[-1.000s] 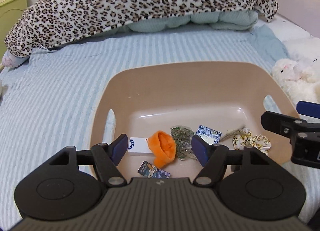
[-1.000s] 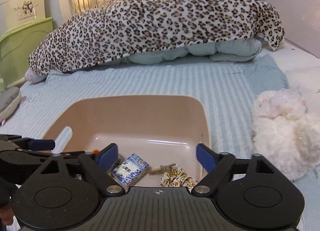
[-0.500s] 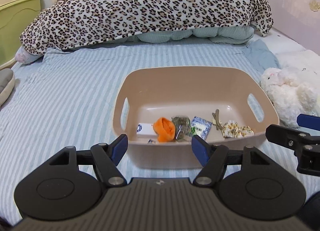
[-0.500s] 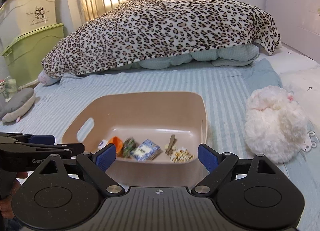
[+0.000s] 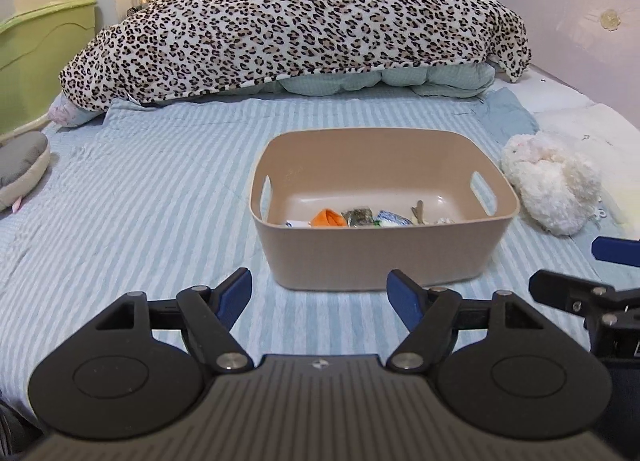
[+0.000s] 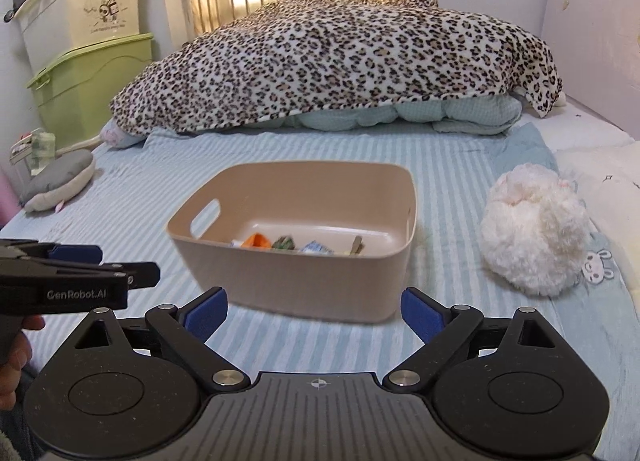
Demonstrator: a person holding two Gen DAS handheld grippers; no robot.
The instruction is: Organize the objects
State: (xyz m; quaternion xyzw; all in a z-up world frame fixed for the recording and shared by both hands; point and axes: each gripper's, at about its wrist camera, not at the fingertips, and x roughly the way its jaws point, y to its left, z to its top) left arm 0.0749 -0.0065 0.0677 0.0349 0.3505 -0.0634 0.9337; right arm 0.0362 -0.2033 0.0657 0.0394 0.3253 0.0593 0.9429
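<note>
A tan plastic bin (image 5: 380, 257) (image 6: 304, 285) with cut-out handles stands on the striped bed. Inside it lie an orange piece (image 5: 329, 218) (image 6: 257, 240), a green packet (image 5: 360, 216), a blue-white packet (image 5: 390, 218) and a key (image 5: 418, 210). My left gripper (image 5: 320, 293) hovers in front of the bin, jaws opening, nothing between them. My right gripper (image 6: 314, 313) also sits short of the bin, jaws opening and empty. Each gripper shows at the edge of the other's view.
A white plush toy (image 6: 532, 237) lies right of the bin. A leopard-print blanket (image 5: 304, 25) is heaped at the far end of the bed. A grey cushion (image 6: 60, 181) sits at the left edge, with green and cream storage boxes (image 6: 88, 77) beyond.
Both grippers have pulled back from over the bin, which now looks smaller and farther away. More of the bed and room has come into view.
</note>
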